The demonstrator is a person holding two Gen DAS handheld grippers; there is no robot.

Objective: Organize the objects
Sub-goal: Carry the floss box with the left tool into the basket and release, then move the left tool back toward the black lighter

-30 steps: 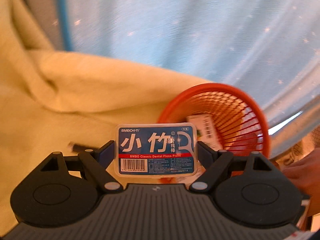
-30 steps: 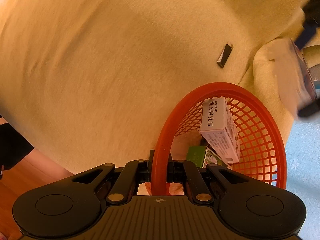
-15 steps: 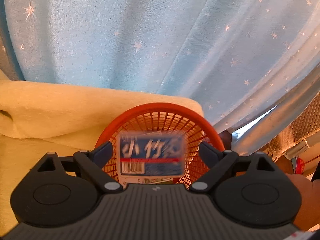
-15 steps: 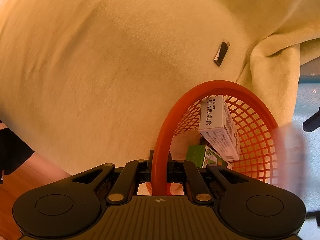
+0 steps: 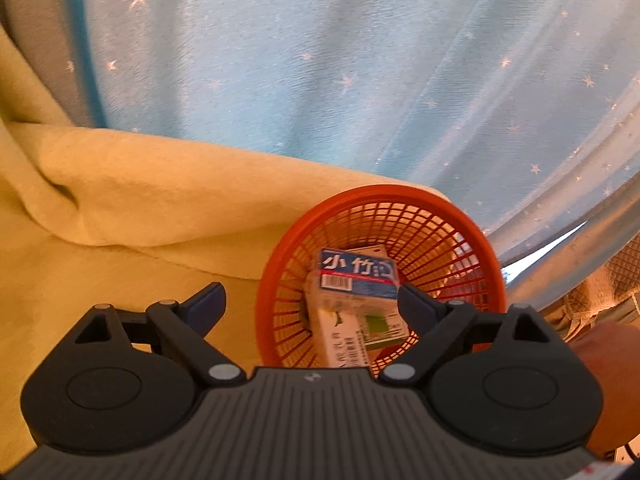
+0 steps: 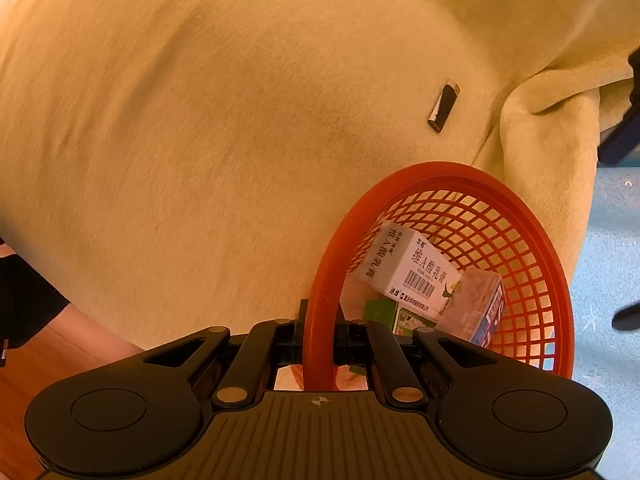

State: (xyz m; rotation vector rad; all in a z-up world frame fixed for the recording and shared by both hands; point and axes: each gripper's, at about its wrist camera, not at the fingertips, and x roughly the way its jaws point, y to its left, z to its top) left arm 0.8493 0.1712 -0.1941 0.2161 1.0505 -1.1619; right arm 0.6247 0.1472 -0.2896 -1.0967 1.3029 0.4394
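Note:
A red mesh basket rests on a yellow blanket. The blue floss pick box now lies inside it, on top of a white carton. My left gripper hovers over the basket's near side, open, with nothing between its fingers. In the right wrist view, my right gripper is shut on the basket rim. Inside the basket I see the white carton, a green box and the floss box leaning against the mesh wall.
A small black and silver stick lies loose on the yellow blanket beyond the basket. A blue starred curtain hangs behind. A hand shows at the right edge, a blanket fold to the left.
My left gripper opened and let go of the floss box, which dropped into the basket and knocked the white carton askew. The right gripper kept its hold on the rim.

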